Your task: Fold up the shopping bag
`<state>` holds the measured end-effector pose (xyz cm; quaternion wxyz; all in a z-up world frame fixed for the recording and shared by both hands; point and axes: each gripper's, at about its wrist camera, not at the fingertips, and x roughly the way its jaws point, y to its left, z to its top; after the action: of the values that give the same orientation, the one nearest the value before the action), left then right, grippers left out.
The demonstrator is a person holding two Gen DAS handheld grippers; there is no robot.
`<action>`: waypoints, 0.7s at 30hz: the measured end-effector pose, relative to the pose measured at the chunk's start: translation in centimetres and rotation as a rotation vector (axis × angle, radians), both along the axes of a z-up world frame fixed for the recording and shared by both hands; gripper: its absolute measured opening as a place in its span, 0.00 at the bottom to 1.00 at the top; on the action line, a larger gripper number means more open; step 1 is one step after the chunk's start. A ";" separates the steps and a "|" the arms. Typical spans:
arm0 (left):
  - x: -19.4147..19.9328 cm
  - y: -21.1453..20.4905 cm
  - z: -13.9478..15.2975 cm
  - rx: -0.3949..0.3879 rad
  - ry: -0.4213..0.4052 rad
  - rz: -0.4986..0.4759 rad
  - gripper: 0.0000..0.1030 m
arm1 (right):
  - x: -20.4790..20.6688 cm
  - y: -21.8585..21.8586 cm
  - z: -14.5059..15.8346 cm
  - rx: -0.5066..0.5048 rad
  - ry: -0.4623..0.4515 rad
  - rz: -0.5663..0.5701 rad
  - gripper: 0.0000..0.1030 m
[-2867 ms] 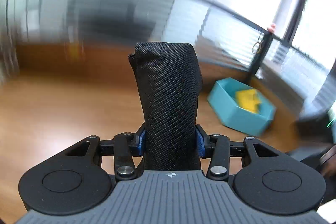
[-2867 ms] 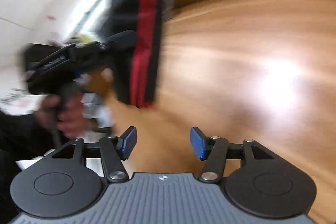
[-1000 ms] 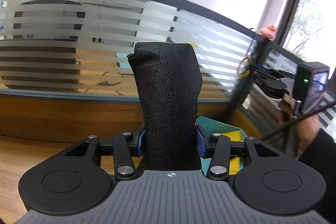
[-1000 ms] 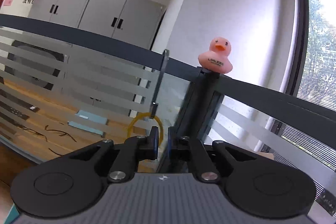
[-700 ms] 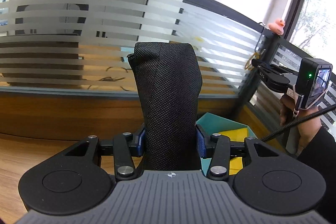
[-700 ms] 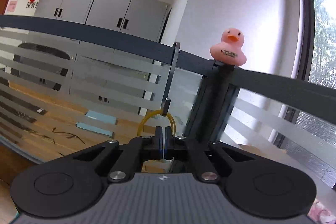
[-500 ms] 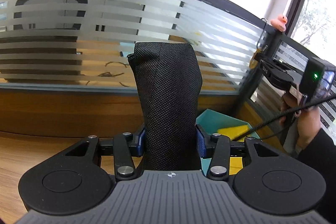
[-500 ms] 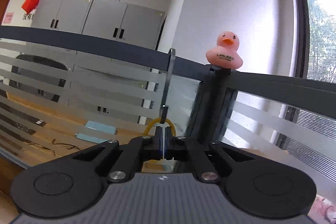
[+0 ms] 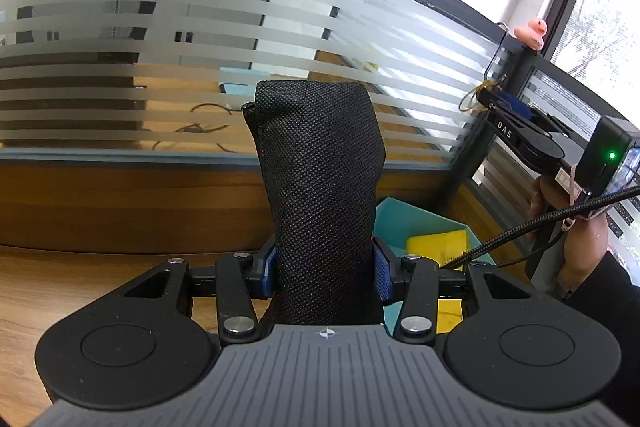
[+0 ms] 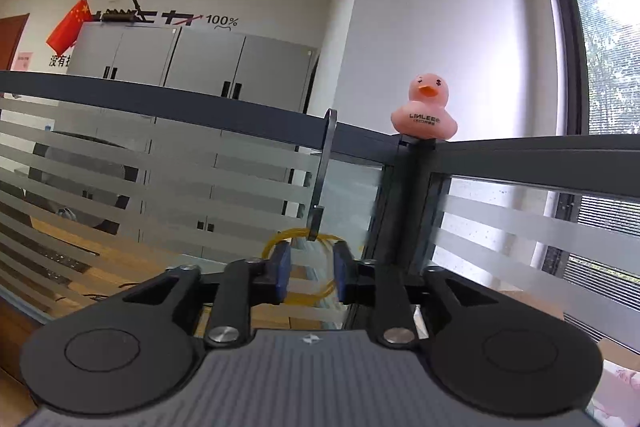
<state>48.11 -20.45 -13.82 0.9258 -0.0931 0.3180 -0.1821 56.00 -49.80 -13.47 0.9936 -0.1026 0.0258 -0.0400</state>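
The black woven shopping bag (image 9: pixel 320 187) is rolled into a thick upright bundle. My left gripper (image 9: pixel 324 267) is shut on its lower part, both blue pads pressing its sides. My right gripper (image 10: pixel 310 267), also seen as the right gripper (image 9: pixel 496 103) in the left wrist view, is held level at a metal hook (image 10: pixel 326 163) on the partition rail. Its jaws are opening. A yellow rubber band (image 10: pixel 276 241) hangs from the hook's lower end, looping between and behind the blue fingers, and the pads stand apart from it.
A pink rubber duck (image 10: pixel 424 111) sits on the corner post of the striped glass partition (image 9: pixel 160 67). Below it on the wooden desk (image 9: pixel 60 287) stands a teal bin (image 9: pixel 424 219) holding a yellow item (image 9: pixel 436 241). A hand (image 9: pixel 576 227) holds the right gripper's handle.
The right gripper's jaws closed at the hook on the yellow band, then parted to a narrow gap. The left gripper keeps its hold on the bag bundle.
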 end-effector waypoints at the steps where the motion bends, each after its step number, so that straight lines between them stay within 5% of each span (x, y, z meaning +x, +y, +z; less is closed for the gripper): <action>1: 0.0 0.0 0.0 0.000 0.001 0.000 0.47 | 0.3 0.1 0.0 -0.006 -0.006 -0.007 0.34; 11: 0.2 0.2 -0.1 -0.002 0.013 0.002 0.47 | -1.7 -0.2 -0.9 -0.015 -0.024 -0.031 0.36; 13: 0.3 0.1 -0.1 -0.002 0.015 0.004 0.47 | -2.2 -0.1 -1.2 -0.026 -0.027 -0.039 0.28; 16: 0.4 0.0 -0.2 -0.003 0.020 -0.001 0.47 | -2.3 0.9 -1.9 -0.070 -0.015 -0.051 0.00; 21: 0.5 0.2 -0.3 -0.001 0.028 0.003 0.47 | -2.7 1.7 -2.9 -0.077 0.006 -0.025 0.00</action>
<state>48.58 -20.27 -14.11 0.9214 -0.0968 0.3308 -0.1795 53.30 -48.08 -16.32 0.9882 -0.1408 0.0286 -0.0531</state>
